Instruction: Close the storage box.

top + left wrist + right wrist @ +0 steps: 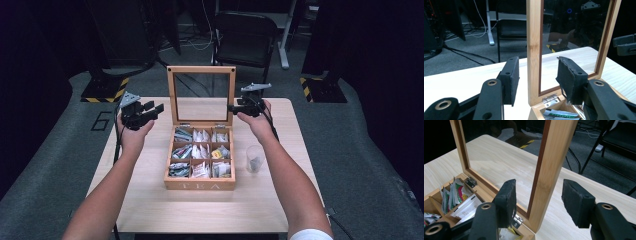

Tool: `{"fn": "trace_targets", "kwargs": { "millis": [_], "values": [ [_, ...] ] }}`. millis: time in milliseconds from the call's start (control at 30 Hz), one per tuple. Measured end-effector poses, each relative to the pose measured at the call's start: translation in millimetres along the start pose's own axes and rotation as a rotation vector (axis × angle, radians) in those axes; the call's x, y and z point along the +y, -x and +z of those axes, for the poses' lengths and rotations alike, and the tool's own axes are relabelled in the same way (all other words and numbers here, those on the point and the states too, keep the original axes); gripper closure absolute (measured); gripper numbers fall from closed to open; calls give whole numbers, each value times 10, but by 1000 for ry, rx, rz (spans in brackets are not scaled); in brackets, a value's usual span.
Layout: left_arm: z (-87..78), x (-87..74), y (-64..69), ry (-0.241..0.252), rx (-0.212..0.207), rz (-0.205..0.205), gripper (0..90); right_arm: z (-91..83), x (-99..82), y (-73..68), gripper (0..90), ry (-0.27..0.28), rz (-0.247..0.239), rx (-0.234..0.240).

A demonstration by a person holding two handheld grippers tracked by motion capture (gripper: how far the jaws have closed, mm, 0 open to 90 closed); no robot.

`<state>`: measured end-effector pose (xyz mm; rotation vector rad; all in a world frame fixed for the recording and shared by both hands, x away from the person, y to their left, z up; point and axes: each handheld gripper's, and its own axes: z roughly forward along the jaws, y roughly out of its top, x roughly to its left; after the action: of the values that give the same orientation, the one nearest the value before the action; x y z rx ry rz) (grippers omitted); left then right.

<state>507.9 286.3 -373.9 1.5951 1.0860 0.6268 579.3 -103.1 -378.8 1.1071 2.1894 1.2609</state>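
A wooden tea box (200, 184) stands mid-table with several compartments of tea bags (200, 151). Its glass-windowed lid (201, 70) stands upright. My left gripper (152, 111) hovers open just left of the lid's left edge, apart from it. In the left gripper view that frame post (534, 50) rises ahead between the open jaws (539, 60). My right gripper (234, 106) is at the lid's right edge. In the right gripper view the right frame post (549, 177) stands between the pads (539, 183) with a gap on each side.
A clear plastic cup (254, 159) stands on the table (150, 210) right of the box, under my right forearm's line. A black chair (245, 37) and yellow-black striped stand bases (105, 90) sit on the floor beyond the table.
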Motion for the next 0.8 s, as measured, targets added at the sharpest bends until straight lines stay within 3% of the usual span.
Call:
{"fn": "trace_targets", "kwargs": {
  "millis": [467,800],
  "values": [
    [-16,0,2,-3,-2,3,523,189,-60,76,454,-12,18,-9],
    [-18,-2,4,-2,-2,3,523,227,-17,-3,441,-2,2,8]
  ]
}}
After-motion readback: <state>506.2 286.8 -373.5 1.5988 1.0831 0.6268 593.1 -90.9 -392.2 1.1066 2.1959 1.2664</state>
